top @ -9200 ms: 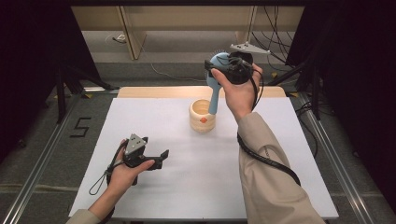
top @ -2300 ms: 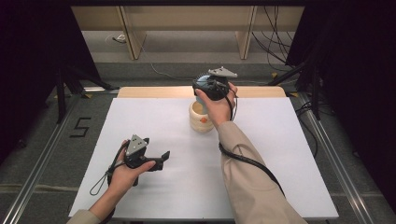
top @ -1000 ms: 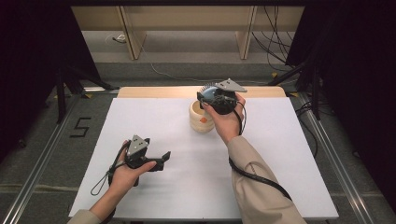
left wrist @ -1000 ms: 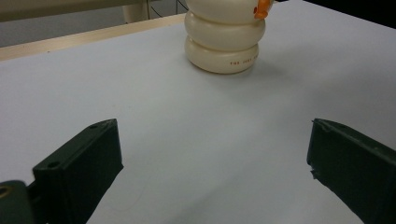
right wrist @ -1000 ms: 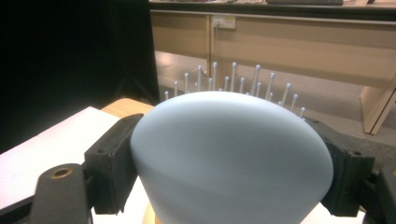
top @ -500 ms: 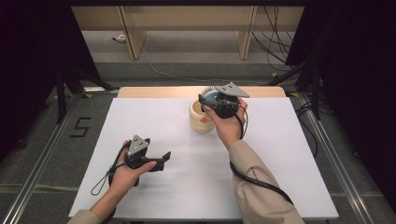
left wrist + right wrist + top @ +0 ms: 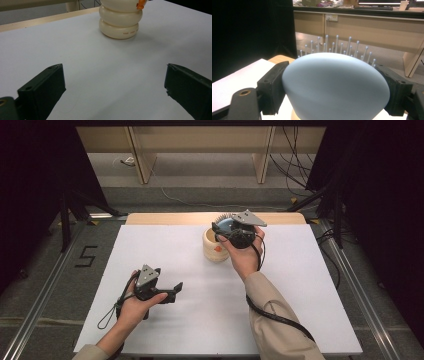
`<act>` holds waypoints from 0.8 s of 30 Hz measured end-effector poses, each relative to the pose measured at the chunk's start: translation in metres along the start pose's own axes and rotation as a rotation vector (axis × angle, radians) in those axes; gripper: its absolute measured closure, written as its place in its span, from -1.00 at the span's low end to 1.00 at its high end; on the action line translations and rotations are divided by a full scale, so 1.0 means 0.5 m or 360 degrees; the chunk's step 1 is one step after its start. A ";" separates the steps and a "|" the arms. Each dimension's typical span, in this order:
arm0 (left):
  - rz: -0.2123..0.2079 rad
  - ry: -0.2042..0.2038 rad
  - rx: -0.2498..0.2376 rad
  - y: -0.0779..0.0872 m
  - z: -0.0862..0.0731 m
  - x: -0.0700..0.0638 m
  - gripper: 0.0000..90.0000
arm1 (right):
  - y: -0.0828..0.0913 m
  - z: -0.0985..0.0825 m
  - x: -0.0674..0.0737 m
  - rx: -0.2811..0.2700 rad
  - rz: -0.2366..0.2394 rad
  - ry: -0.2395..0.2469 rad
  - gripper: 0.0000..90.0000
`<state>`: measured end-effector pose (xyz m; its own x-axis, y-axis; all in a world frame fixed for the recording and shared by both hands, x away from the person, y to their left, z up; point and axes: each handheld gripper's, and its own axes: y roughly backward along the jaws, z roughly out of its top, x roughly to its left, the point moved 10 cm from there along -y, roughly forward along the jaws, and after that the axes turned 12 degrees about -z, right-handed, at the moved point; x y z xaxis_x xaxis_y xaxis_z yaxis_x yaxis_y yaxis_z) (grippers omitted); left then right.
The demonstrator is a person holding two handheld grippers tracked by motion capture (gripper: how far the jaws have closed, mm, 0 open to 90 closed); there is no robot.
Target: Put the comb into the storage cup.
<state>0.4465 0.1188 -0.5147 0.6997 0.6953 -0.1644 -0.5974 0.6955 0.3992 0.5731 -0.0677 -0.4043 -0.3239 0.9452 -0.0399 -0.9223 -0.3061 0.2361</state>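
Since the earliest frame my right gripper (image 7: 226,231) has come down from high above the far edge, where the whole blue hairbrush hung from it over the holder, to sit low and close against the cream holder's top; in the last second it barely shifts, and my left gripper (image 7: 172,289) has not moved at all.

Going from the biggest thing down: the white table (image 7: 300,285) carries everything, with a strip of bare wood along its far edge. On it, toward the far middle, stands the cream ribbed holder (image 7: 214,247) — upright, three stacked rounded rings in the left gripper view (image 7: 120,20), with a small orange mark near its top (image 7: 140,4). My right hand (image 7: 245,257) keeps its gripper just above and beside that holder. Its jaws are clamped on the blue hairbrush (image 7: 335,86), one pad pressed on each side of the rounded back of the head, with the bristle pins (image 7: 337,46) fanning out beyond it. In the high view the brush head (image 7: 226,224) peeks out at the holder's far rim; I cannot tell how deep the handle sits inside.

My left gripper rests low on the near left of the table, well apart from the holder, jaws spread wide with only bare table between them.
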 end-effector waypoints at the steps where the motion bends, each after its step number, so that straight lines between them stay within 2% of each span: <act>1: 0.0000 0.0000 0.0000 0.000 0.000 0.000 -0.94 | 0.000 0.001 0.000 -0.0005 0.0004 -0.0005 -0.54; 4: 0.0002 0.0000 0.0002 0.000 0.000 0.001 -0.94 | 0.003 0.006 0.001 -0.0021 0.0028 -0.0054 -0.65; 11: 0.0003 0.0001 0.0003 -0.001 -0.001 0.002 -0.94 | 0.004 0.006 0.002 -0.0019 0.0059 -0.0086 -0.82; 14: 0.0003 0.0002 0.0005 -0.001 -0.002 0.002 -0.94 | 0.004 0.005 0.002 -0.0023 0.0051 -0.0092 -0.88; 24: 0.0005 0.0001 0.0003 -0.001 -0.001 0.002 -0.94 | 0.011 0.011 0.005 -0.0049 0.0056 -0.0102 -0.91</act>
<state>0.4471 0.1193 -0.5155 0.6976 0.6975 -0.1636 -0.5987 0.6930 0.4015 0.5683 -0.0664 -0.3975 -0.3432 0.9388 0.0306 -0.9168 -0.3419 0.2062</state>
